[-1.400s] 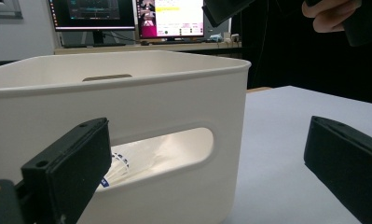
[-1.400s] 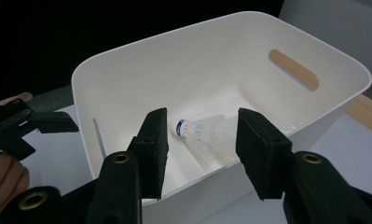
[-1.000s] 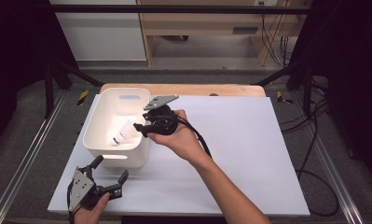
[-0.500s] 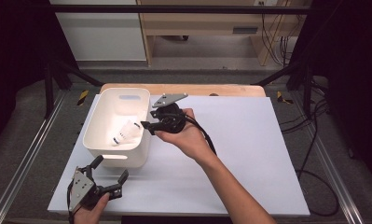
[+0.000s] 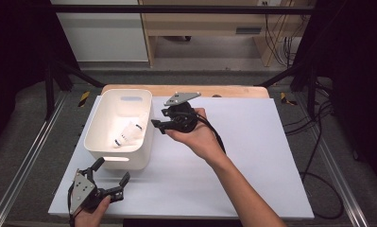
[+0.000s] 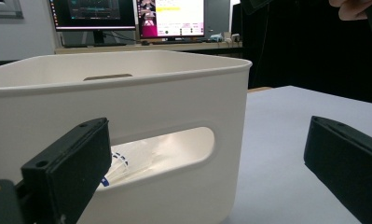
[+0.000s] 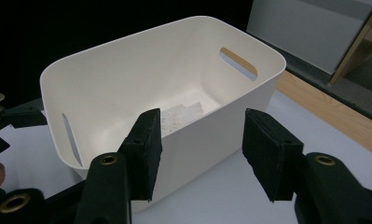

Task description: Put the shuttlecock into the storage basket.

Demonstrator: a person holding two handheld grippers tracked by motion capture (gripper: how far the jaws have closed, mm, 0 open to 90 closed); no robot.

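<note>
Since the earlier frame the right gripper (image 5: pixel 158 126) has drawn back from over the white bin (image 5: pixel 102 144) to just outside its right wall, jaws having just been opening — now partly spread, nothing between them. Item: shuttlecock (image 5: pixel 128 134), lying on its side on the bin floor, also visible through the handle slot (image 6: pixel 127 161). Left gripper (image 5: pixel 111 180) — jaws wide, empty, resting on the white table (image 5: pixel 271 161) before the bin's near wall. Risk, as judged: the right jaws sit close to the rim; a careless sweep could knock or shift the light bin.
</note>
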